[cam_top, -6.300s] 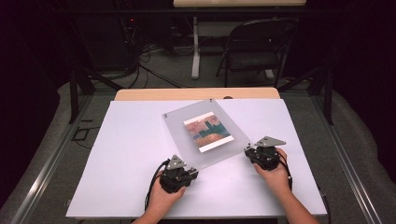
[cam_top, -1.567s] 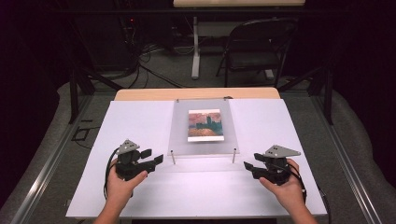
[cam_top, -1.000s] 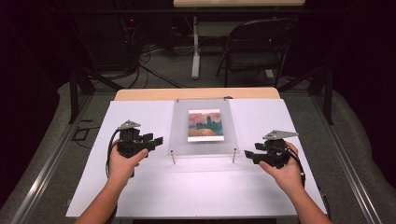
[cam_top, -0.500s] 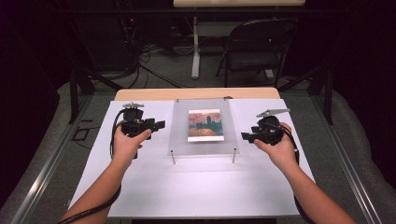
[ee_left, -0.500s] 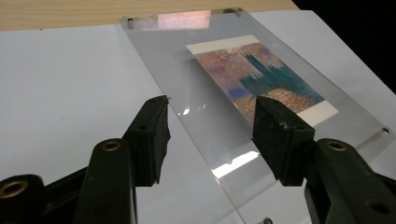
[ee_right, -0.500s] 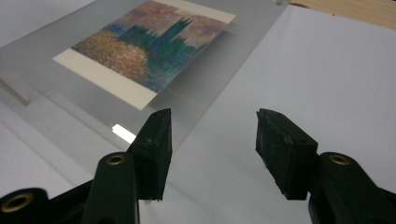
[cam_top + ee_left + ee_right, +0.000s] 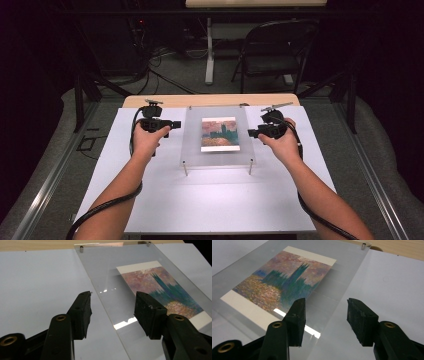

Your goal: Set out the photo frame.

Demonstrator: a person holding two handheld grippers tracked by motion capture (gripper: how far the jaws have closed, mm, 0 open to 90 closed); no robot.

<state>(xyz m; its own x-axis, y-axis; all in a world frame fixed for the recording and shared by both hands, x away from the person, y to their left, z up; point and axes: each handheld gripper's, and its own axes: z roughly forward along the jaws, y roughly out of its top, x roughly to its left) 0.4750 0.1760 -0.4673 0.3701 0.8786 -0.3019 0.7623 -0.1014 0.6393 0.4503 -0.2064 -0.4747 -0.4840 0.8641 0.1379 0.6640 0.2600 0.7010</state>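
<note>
A clear acrylic panel [image 7: 192, 150] on short metal legs stands mid-table over a painted picture card [image 7: 219, 134]. My left gripper [image 7: 172, 123] is open at the panel's left edge. In the left gripper view its jaws straddle that edge of the panel [image 7: 117, 300], with the card [image 7: 165, 290] to the right. My right gripper [image 7: 252, 133] is open at the panel's right edge. In the right gripper view its jaws straddle the edge of the panel [image 7: 342, 290], the card [image 7: 284, 280] lying to the left. Neither holds anything.
The white table sheet [image 7: 200, 200] covers a wooden table [image 7: 150, 101]. Metal standoff pins [image 7: 185, 169] hold the panel's corners. A folding chair [image 7: 272, 50] and a table leg [image 7: 209, 50] stand beyond the far edge. Cables trail from both grippers.
Both grippers have moved away from me and inward, from beside the panel's near corners to its left and right edges. The panel, skewed several seconds ago, has stayed square.
</note>
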